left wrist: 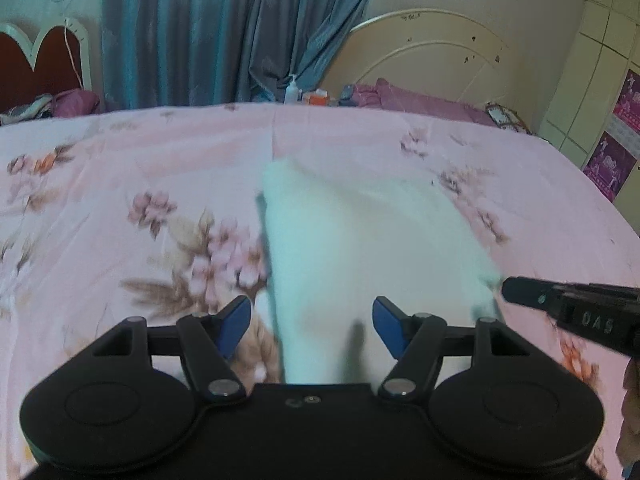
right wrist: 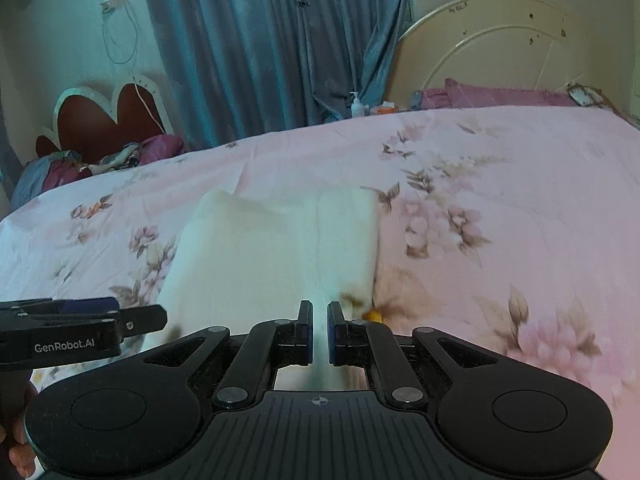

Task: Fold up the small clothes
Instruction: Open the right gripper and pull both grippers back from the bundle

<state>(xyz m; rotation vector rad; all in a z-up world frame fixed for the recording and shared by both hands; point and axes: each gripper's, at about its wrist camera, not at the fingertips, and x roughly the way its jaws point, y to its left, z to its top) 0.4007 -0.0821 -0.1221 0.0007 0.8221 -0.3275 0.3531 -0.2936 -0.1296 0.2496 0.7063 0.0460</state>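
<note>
**Right tool pinches the white cloth; left tool stands released over it**

The right tool (right wrist: 319,330) is clenched, its two blue-padded fingers (right wrist: 306,334) drawn almost together with a thin strip of the white garment (right wrist: 276,256) caught between them. In the left wrist view, the same tool (left wrist: 510,290) comes in from the right edge as a dark closed tip touching the near right corner of the cloth.

The left tool (left wrist: 312,330) is released: its blue pads (left wrist: 236,326) stand well apart, and the garment's near edge runs up between them. Neither pad presses on the fabric. In the right wrist view this tool (right wrist: 160,316) shows from the side at the left edge, just beside the cloth's near left corner, with a person's hand (right wrist: 18,436) partly visible under it.

The white garment (left wrist: 360,240) lies on the bed (left wrist: 120,168), on a pink sheet printed with flowers, at about the middle of the near part of it. It looks plain, soft and pale, roughly oblong, with one layer folded over the other so that a raised edge runs across its far left part. A lengthwise crease or seam runs towards the right tool. Its outline is blurred in both views, so finer details cannot be told.
</note>
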